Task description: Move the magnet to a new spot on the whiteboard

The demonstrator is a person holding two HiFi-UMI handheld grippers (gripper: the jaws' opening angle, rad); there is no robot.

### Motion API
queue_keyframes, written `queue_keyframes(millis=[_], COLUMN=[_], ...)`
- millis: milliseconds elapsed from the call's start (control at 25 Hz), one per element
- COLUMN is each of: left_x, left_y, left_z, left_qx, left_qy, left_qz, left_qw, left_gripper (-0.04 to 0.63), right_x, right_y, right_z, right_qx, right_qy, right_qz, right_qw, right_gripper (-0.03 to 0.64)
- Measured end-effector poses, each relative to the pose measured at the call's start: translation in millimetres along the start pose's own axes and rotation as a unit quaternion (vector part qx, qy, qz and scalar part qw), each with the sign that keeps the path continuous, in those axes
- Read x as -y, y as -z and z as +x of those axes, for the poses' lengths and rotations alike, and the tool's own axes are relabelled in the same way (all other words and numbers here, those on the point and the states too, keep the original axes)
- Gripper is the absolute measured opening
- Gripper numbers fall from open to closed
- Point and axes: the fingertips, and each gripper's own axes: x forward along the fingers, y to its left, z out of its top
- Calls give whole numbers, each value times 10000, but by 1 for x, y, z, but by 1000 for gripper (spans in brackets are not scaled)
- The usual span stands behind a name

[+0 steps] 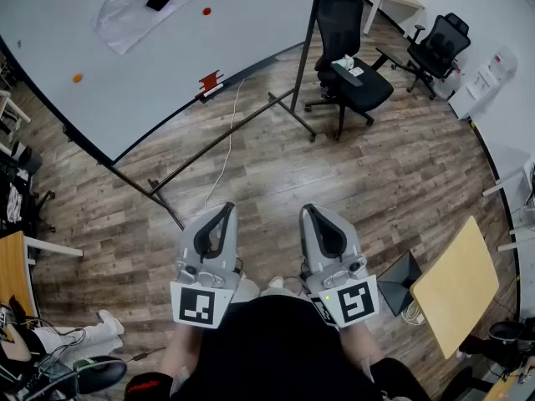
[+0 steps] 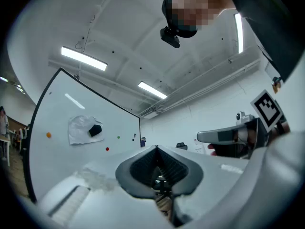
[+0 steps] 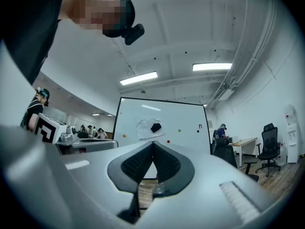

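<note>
Hovering near, jaws together on nothing, the left hand-held gripper (image 1: 225,209) and right hand-held gripper (image 1: 310,210) are well apart from the far whiteboard (image 1: 167,53). Arriving unopened could knock its red magnet (image 1: 206,11), far left, off.

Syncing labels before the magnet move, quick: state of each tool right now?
Left tool: closed, holding nothing.
Right tool: closed, holding nothing.

A black office chair (image 1: 347,57) stands on the wooden floor (image 1: 401,174).
</note>
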Motion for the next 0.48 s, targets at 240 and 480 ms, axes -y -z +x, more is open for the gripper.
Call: queue_keyframes(millis=[240,480], left_x=[-15,-36], left_y=[13,14], left_z=[-7,-5], left_qx=[-256,-166], left_qy=[191,270], left_qz=[92,55], left_qw=[9994,9995], left_gripper=[2,2], right_x=[-24,-43], right_y=[7,13], right_z=[17,35], right_qx=[-25,-119], right_qy=[-46,-152], right_qz=[-35,-135], right_qw=[10000,9997], right_gripper=[2,2])
